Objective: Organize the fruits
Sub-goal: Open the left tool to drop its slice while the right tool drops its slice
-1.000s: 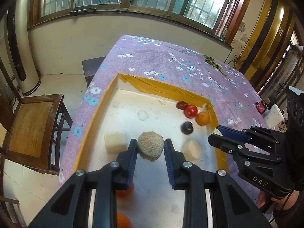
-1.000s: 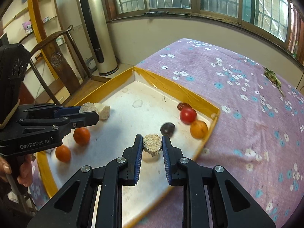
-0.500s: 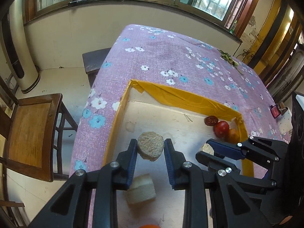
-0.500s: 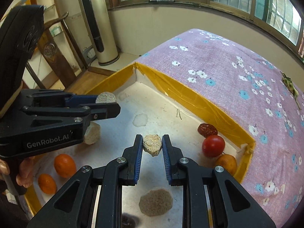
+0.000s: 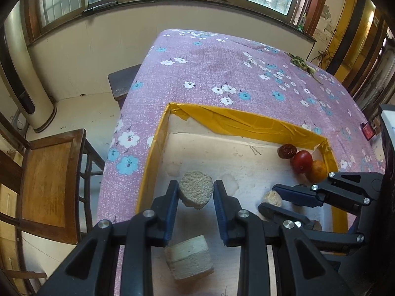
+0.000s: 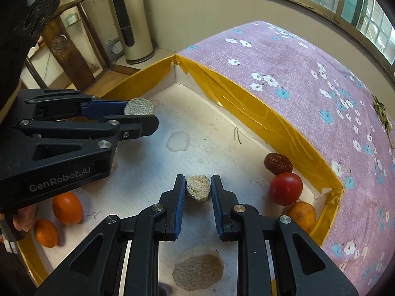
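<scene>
My left gripper (image 5: 195, 193) is shut on a round beige foam piece (image 5: 196, 191) and holds it above the far left part of the yellow-rimmed white tray (image 5: 246, 123). It also shows in the right wrist view (image 6: 139, 106). My right gripper (image 6: 198, 188) is shut on a smaller beige foam chunk (image 6: 198, 188) over the tray's middle. A red date (image 6: 277, 163), a red tomato (image 6: 286, 188) and an orange (image 6: 301, 215) lie in the tray's far right corner. Two oranges (image 6: 67, 207) lie at the near left.
A beige block (image 5: 188, 256) lies under my left gripper and a flat round foam piece (image 6: 198, 268) under my right. The tray sits on a purple flowered tablecloth (image 5: 234, 74). A wooden chair (image 5: 47, 185) stands left of the table. Green scraps (image 5: 301, 64) lie far right.
Both grippers have moved towards the tray's far side with their foam pieces still held. The fruit has not moved.
</scene>
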A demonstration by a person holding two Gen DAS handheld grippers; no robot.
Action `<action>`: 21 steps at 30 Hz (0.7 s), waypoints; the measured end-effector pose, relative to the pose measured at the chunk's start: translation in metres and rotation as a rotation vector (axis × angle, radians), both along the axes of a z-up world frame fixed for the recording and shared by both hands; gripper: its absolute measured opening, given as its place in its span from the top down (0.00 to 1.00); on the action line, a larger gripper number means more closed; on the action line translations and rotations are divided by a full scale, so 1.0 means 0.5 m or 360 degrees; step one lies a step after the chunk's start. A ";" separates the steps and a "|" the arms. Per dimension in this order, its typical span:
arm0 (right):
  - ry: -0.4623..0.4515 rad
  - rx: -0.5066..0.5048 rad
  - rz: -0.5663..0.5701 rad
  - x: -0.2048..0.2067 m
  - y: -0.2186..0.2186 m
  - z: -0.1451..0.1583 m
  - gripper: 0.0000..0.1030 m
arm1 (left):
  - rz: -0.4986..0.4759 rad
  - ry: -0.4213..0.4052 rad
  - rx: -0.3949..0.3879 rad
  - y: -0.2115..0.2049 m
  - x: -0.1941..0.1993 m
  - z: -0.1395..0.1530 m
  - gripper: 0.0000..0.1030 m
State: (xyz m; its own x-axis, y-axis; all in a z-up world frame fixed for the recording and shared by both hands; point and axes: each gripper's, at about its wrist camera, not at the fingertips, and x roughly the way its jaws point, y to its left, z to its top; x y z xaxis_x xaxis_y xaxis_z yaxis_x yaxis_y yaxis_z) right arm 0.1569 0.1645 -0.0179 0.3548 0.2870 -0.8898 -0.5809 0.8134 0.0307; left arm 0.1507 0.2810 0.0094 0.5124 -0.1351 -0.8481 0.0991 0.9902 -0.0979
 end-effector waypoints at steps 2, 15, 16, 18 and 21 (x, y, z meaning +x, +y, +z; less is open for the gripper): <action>-0.0002 -0.0005 -0.0027 0.001 -0.009 -0.002 0.73 | -0.0010 0.0001 0.0037 -0.005 0.001 -0.001 0.70; -0.0053 0.0019 -0.0125 -0.025 -0.050 0.022 0.71 | -0.0059 -0.0002 0.0189 -0.029 -0.016 -0.004 0.52; -0.0059 0.0021 -0.0132 -0.028 -0.055 0.026 0.71 | -0.0053 -0.0009 0.0189 -0.026 -0.021 0.000 0.52; -0.0069 0.0031 -0.0152 -0.036 -0.064 0.033 0.71 | -0.0045 -0.0029 0.0192 -0.021 -0.030 0.007 0.52; -0.0081 0.0046 -0.0188 -0.047 -0.078 0.042 0.70 | -0.0030 -0.0046 0.0177 -0.017 -0.045 0.018 0.52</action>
